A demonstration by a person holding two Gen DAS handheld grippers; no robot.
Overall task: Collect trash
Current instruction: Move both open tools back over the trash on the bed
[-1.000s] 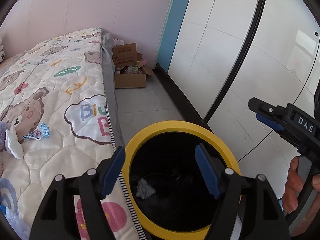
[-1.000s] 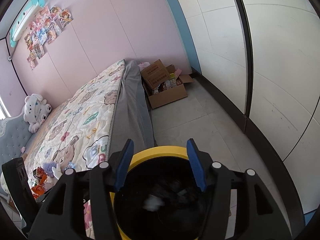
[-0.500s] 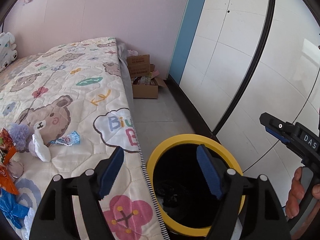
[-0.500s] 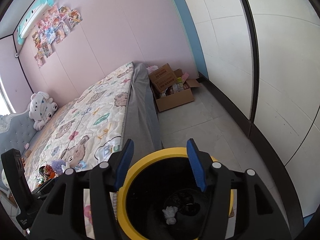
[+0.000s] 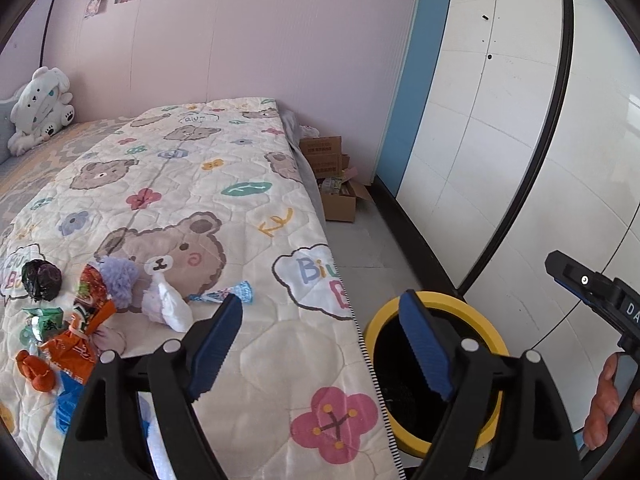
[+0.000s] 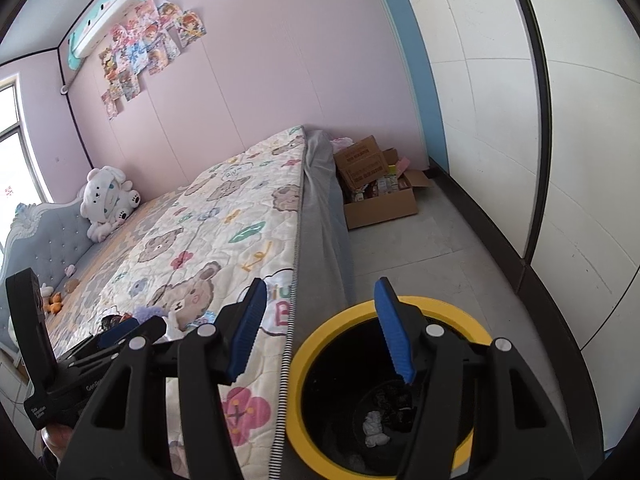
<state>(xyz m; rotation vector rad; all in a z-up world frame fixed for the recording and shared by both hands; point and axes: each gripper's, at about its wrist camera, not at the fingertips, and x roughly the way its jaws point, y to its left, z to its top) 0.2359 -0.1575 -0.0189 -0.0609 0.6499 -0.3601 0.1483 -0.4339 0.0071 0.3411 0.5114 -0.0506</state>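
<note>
Left wrist view: left tool (image 5: 320,344) empty, jaws just widened; best lowered squarely over white wrapper (image 5: 170,307) on bed (image 5: 240,184), away from bin (image 5: 440,372).

The left gripper's (image 5: 324,344) near finger (image 5: 424,344) is hiding part of the bin's (image 5: 460,304) dark inside; the blue wrapper (image 5: 66,404) is lying half covered.
</note>
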